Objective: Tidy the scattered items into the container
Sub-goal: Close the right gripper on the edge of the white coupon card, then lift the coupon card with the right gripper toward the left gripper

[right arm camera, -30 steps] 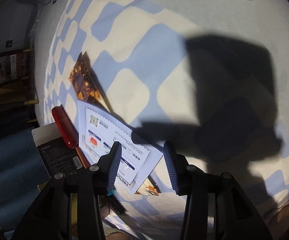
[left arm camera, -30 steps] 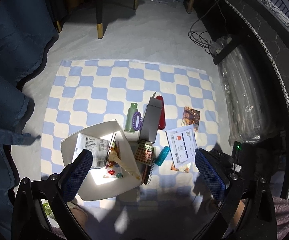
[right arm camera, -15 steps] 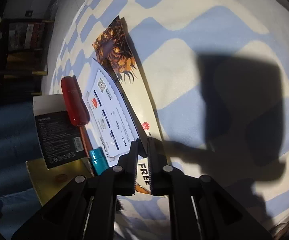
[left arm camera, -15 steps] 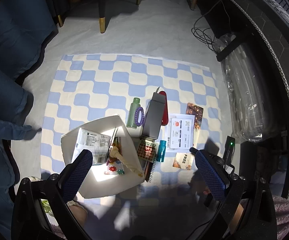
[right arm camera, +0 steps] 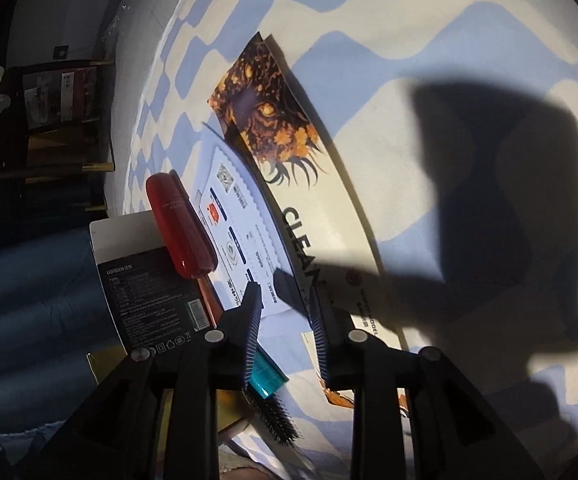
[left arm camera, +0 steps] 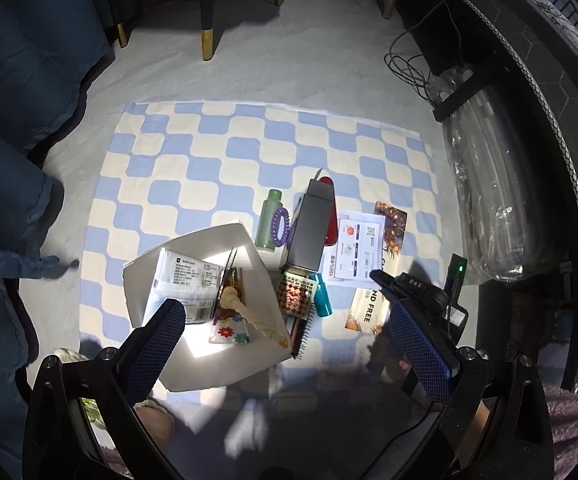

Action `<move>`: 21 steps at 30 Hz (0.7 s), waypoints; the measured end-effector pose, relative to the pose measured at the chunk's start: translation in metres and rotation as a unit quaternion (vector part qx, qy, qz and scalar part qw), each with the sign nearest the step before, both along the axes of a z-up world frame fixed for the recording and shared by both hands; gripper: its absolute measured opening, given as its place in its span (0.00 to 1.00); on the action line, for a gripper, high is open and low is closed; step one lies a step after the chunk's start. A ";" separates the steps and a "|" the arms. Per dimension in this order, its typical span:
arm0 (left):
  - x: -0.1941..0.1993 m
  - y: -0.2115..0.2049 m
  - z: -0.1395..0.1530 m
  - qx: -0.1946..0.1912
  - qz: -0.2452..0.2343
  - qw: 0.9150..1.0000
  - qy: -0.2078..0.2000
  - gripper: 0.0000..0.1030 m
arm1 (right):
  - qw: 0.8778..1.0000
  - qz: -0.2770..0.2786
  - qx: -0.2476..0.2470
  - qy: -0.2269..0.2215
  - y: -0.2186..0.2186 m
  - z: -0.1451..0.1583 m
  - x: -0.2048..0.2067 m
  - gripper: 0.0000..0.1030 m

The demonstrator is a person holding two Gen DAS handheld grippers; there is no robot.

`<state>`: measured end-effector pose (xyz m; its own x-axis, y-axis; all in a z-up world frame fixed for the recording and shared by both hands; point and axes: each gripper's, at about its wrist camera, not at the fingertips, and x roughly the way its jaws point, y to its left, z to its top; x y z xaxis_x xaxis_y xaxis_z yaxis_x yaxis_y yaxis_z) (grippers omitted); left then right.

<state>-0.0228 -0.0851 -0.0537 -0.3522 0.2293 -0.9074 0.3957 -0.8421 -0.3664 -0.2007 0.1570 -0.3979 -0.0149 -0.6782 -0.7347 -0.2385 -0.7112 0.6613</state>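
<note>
Container (left arm camera: 257,240), white, sits just ahead of the left tongs (left arm camera: 289,344), which hang wide open and empty. Already inside: a packet, a floral pouch, a cream twisted piece. Remaining on the checked cloth (left arm camera: 209,152), between both tongs: green bottle (left arm camera: 268,220), dark box (left arm camera: 309,228), brush, papers. Right tongs (right arm camera: 285,320) have just been opening, jaws parted astride the white voucher's (right arm camera: 245,236) near edge, not clamping it. Task perhaps a third complete.

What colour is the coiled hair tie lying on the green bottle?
Purple; the coiled hair tie on the green bottle shows best in the left wrist view.
</note>
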 end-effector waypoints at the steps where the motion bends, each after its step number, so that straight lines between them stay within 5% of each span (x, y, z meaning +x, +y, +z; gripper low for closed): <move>1: 0.000 -0.001 -0.001 0.003 0.001 1.000 -0.003 1.00 | 1.000 0.014 0.025 0.010 -0.005 0.005 -0.001 0.15; 4: -0.004 -0.003 0.000 0.017 0.003 1.000 -0.006 1.00 | 0.993 0.065 0.088 0.033 -0.021 0.018 -0.001 0.06; 12: -0.004 0.001 0.014 -0.007 -0.020 1.000 0.006 1.00 | 0.982 0.112 0.135 0.066 -0.033 0.073 0.012 0.03; 16: 0.005 0.010 0.018 -0.013 -0.030 0.999 0.009 1.00 | 0.975 0.128 0.135 0.119 -0.025 0.123 0.019 0.01; 21: 0.016 0.007 0.021 0.017 -0.036 0.999 0.022 1.00 | 0.984 0.065 0.076 0.146 0.003 0.186 0.031 0.01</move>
<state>-0.0071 -0.0777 -0.0323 -0.3732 0.2852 -0.8828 0.3176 -0.8548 -0.4104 -0.1692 0.1595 -0.2119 -0.1602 -0.5717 -0.8047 0.0457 -0.8187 0.5725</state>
